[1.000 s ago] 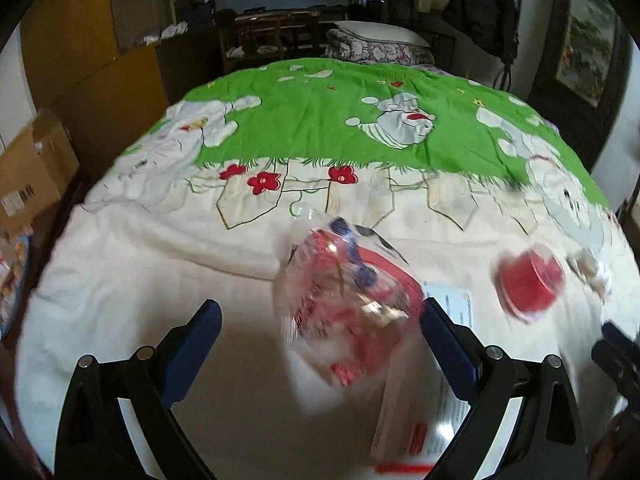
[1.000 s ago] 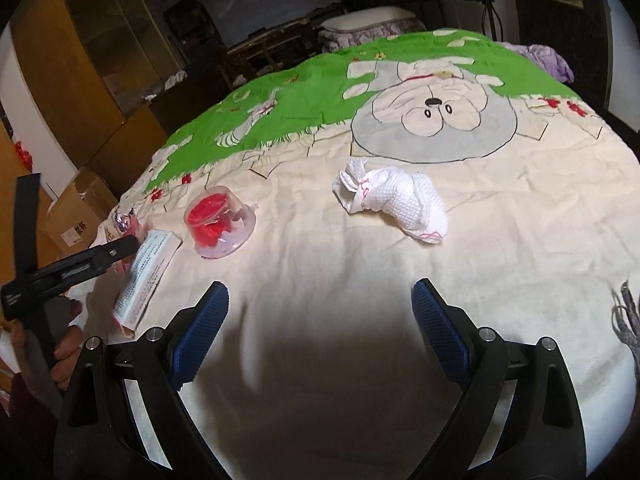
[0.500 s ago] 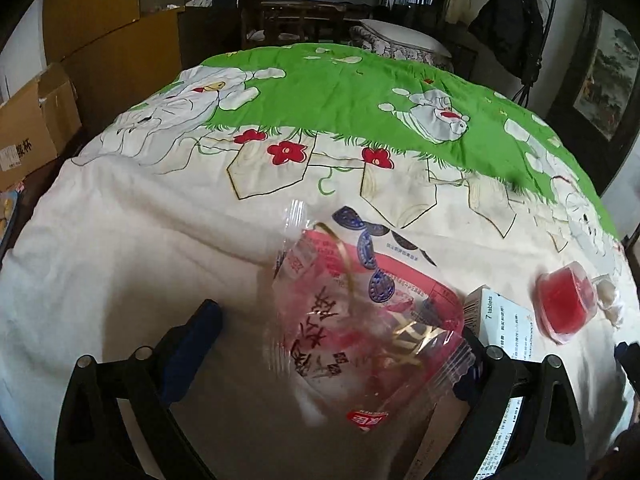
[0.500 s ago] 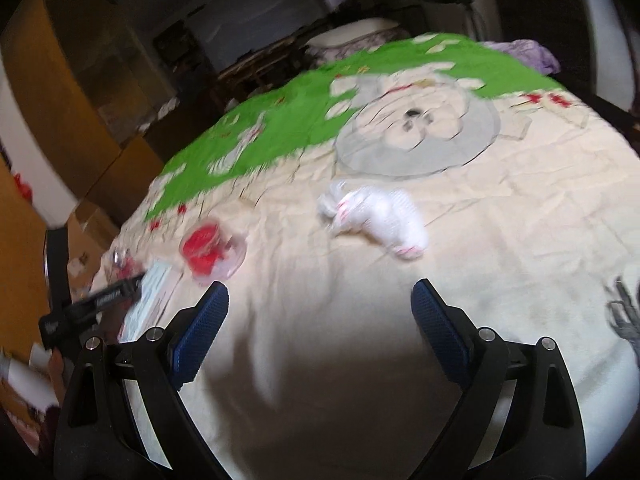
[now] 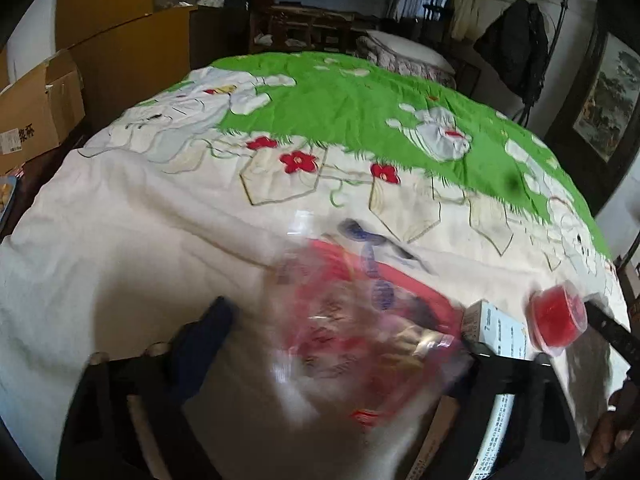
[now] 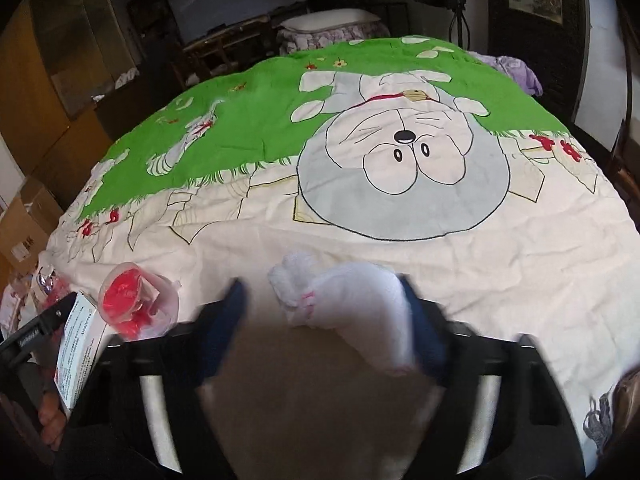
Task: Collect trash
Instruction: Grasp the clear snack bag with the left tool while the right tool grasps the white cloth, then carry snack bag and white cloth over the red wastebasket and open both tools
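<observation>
Two pairs of blue-padded fingers work low over a quilted bed cover. Between the left gripper's [image 5: 340,344] fingers [image 5: 200,340] lies a crinkly clear bag [image 5: 360,320] with red print, blurred; the fingers have just been closing around it, fairly wide, the left pad clear of the film, the right one hidden behind it. The right gripper's [image 6: 324,316] fingers [image 6: 224,320] have just been closing too: its right pad touches a soft white knitted wad [image 6: 352,300], the left pad stands apart.

Just beside the bag, right of the left fingers, lie a flat printed carton [image 5: 500,332] and a round clear cup [image 5: 558,316] with red inside. From the right wrist view both sit left of the fingers.

Beyond the fingers the cover [image 6: 400,240] runs bare, cream then green, to its far edge. Cardboard boxes [image 5: 36,108] stand past the left edge.
</observation>
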`<state>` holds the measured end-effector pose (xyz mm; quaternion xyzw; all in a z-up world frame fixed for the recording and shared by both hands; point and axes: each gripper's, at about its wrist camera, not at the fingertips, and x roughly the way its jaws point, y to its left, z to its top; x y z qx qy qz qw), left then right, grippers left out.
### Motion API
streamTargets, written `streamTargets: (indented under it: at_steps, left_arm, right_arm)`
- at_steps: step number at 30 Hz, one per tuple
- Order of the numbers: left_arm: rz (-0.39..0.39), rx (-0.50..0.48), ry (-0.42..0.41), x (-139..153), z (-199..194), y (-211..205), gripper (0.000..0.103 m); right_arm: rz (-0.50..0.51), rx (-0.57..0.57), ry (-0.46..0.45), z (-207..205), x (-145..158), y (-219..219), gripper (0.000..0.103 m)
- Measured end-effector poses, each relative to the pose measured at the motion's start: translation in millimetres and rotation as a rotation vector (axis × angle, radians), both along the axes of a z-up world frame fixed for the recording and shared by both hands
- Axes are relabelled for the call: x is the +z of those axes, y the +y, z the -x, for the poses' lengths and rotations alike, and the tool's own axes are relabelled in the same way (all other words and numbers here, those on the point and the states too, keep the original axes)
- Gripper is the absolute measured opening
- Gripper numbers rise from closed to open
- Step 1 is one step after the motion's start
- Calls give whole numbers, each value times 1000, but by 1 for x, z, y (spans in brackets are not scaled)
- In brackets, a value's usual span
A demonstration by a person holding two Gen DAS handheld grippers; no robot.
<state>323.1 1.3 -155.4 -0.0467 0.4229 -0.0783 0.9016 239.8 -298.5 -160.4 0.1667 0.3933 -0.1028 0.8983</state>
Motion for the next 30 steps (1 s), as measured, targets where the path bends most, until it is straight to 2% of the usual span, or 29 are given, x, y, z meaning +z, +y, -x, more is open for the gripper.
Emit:
streamTargets:
  at_steps: [3, 9, 14, 19, 23, 30]
  left_arm:
    - [24, 6, -20, 2, 1, 4, 59]
    - [100, -15, -50, 5, 6, 12, 38]
    - [111, -7, -69, 16, 21, 18, 36]
    - [47, -4, -115, 37, 60, 24, 36]
    - [48, 13, -149, 60, 92, 38, 36]
    - [34, 46, -238, 106, 149, 58, 36]
  right_arm:
    - [-17, -5, -15, 4, -1, -3, 40]
    - [-2, 2, -9, 1, -2, 1, 38]
    - [-22, -8, -40, 6, 4, -2, 34]
    - [-30, -16, -88, 22, 16, 1, 29]
    - [-110, 31, -133, 42, 32, 15, 29]
    - [-138, 168, -263, 83, 82, 62, 29]
